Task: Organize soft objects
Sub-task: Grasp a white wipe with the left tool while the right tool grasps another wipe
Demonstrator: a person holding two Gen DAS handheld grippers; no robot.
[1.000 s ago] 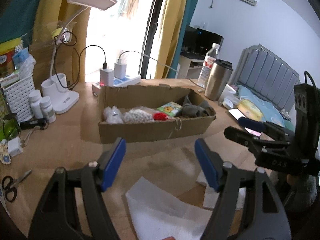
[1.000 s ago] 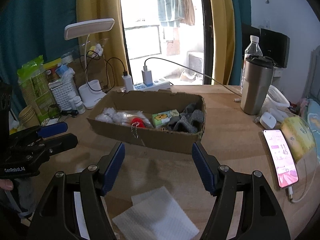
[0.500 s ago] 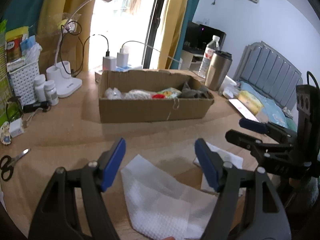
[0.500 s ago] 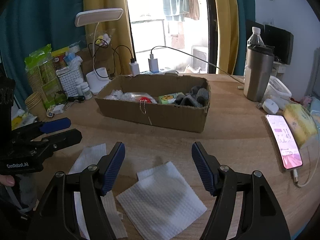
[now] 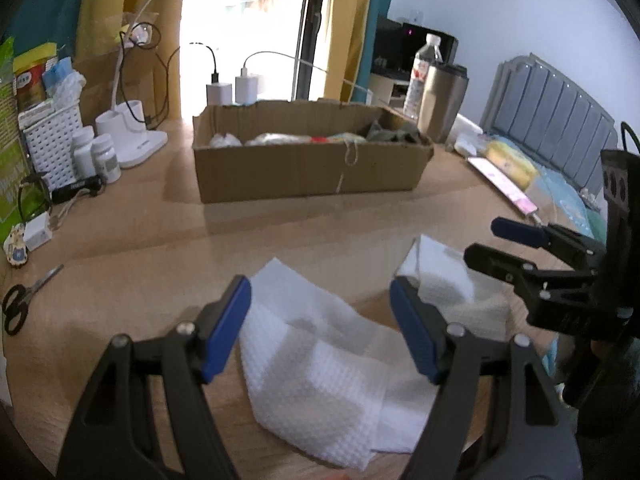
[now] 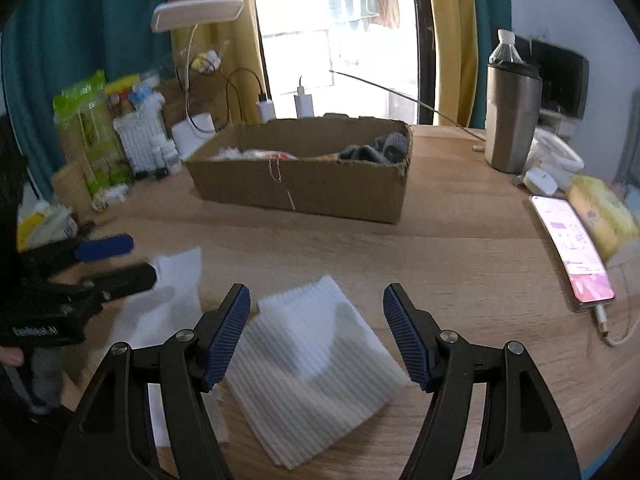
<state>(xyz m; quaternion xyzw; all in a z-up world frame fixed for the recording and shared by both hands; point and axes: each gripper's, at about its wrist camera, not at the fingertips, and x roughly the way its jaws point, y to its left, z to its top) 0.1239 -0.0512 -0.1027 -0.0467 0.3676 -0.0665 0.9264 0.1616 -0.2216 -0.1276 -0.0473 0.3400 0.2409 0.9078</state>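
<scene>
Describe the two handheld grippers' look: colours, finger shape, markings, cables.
Both match: the left gripper and right gripper have matte black, triangular cut-out finger arms with silver screw heads, tipped by blue ribbed pads. Seen from the right wrist camera, the left unit's black body carries white lettering, too blurred to read. A black cable loops off the right unit's body.

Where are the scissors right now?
In the left wrist view, the scissors lie at the far left edge of the wooden table, near a small white charger block.
</scene>
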